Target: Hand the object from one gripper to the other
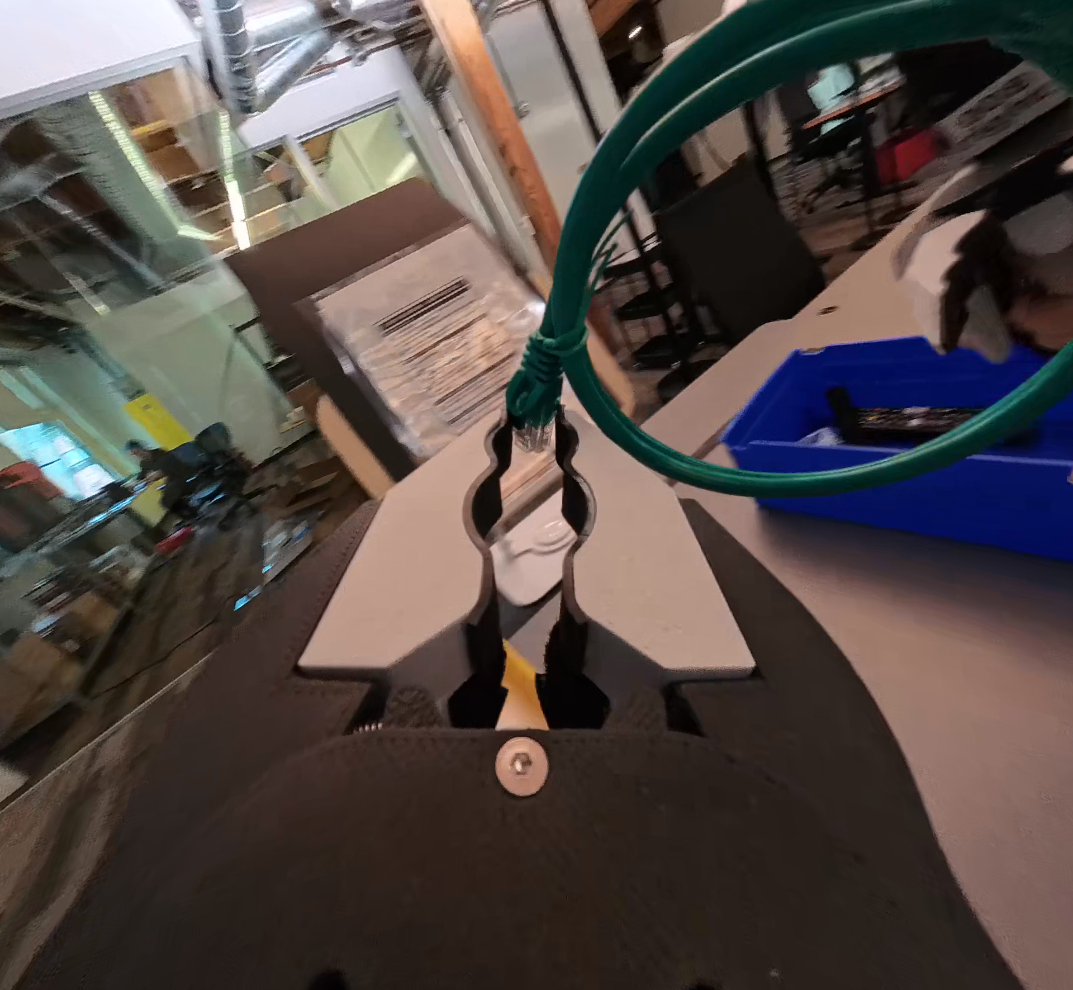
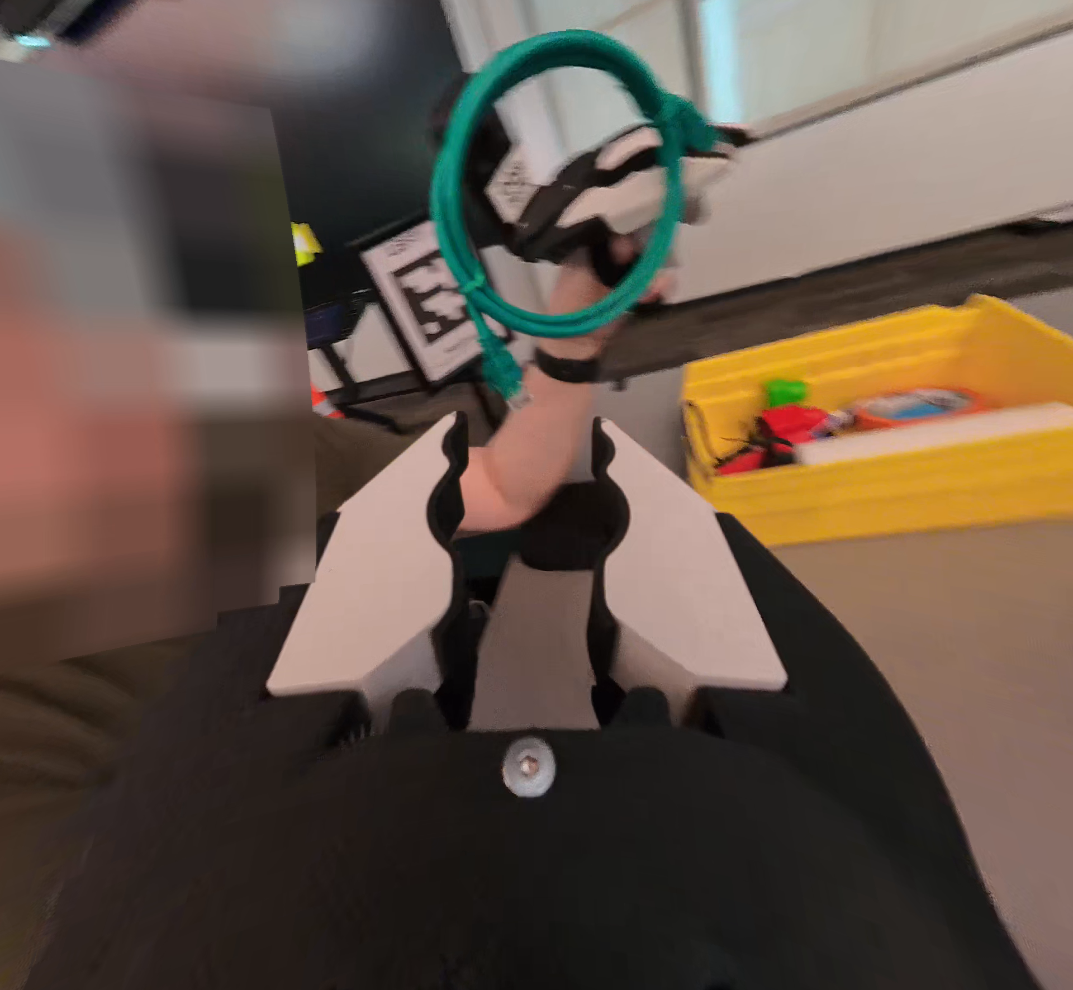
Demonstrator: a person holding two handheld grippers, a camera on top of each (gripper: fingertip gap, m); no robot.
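Note:
A green network cable [image 1: 569, 265], coiled into a ring and tied with its own ends, is held up in the air. My left gripper [image 1: 531, 428] is shut on the cable's clear plug end at the fingertips, and the ring rises up and to the right of it. In the right wrist view the ring [image 2: 444, 195] hangs from the left gripper [image 2: 711, 143], with a loose plug end dangling below. My right gripper [image 2: 531, 428] is open and empty, below and short of the ring. It shows blurred at the right edge of the left wrist view [image 1: 958, 306].
A blue bin [image 1: 871, 503] with dark items stands on the grey table [image 1: 871, 701]. A yellow bin [image 2: 871, 491] holds tape rolls and small coloured items. A person's forearm [image 2: 522, 474] reaches up behind my right fingers. A black-and-white marker board [image 2: 418, 294] stands behind. Some 15 cm of space lies between my two pairs of fingers.

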